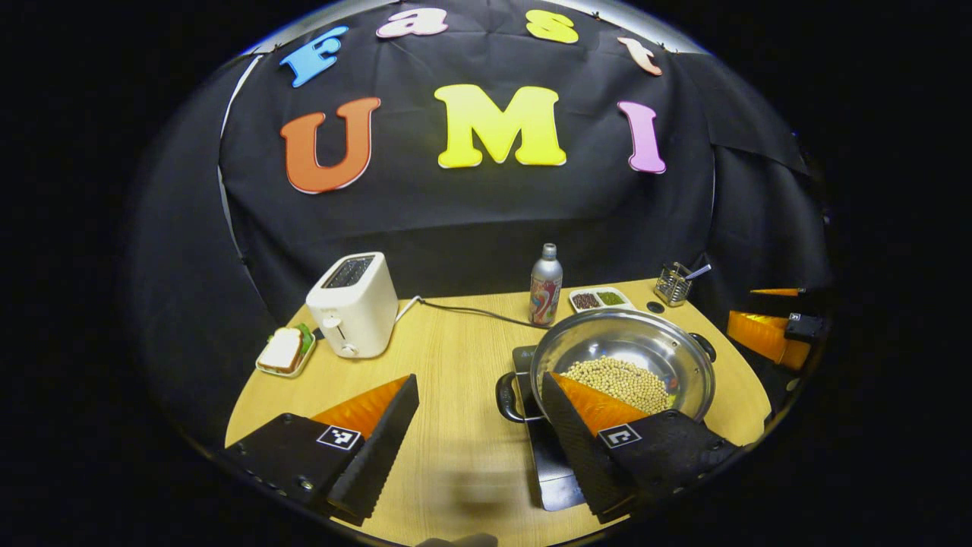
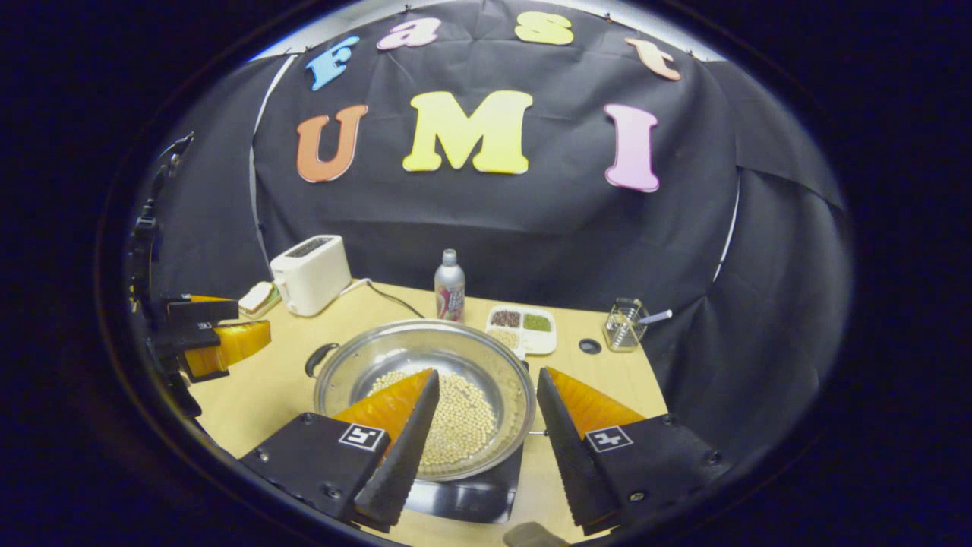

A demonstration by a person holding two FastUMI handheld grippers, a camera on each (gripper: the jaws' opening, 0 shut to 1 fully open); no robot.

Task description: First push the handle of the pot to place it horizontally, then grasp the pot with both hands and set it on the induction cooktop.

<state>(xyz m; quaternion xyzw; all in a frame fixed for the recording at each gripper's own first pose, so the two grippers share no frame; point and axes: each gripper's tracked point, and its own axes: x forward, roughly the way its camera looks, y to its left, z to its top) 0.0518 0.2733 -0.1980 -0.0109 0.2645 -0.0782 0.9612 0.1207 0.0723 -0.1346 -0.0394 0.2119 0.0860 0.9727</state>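
Two loop handles stick out from the steel pot [image 2: 425, 395], which holds pale beans and sits on the black cooktop [image 2: 471, 497] on the wooden table [image 2: 258, 387]. In the right gripper view, the right gripper [image 2: 486, 441] hangs wide open above the pot's near right rim, its left finger over the beans and its right finger outside the rim, gripping nothing. In the left gripper view, the left gripper [image 1: 474, 441] is equally spread and empty; the pot [image 1: 630, 365] lies at its right finger, whose tip overlaps the bowl beside the near handle [image 1: 510, 396]. Behind the pot stand a bottle [image 1: 545, 285], a divided tray [image 1: 600, 298] and a wire holder [image 1: 672, 282]. Well to the left are a white toaster [image 1: 351, 304] and a sandwich [image 1: 282, 349].
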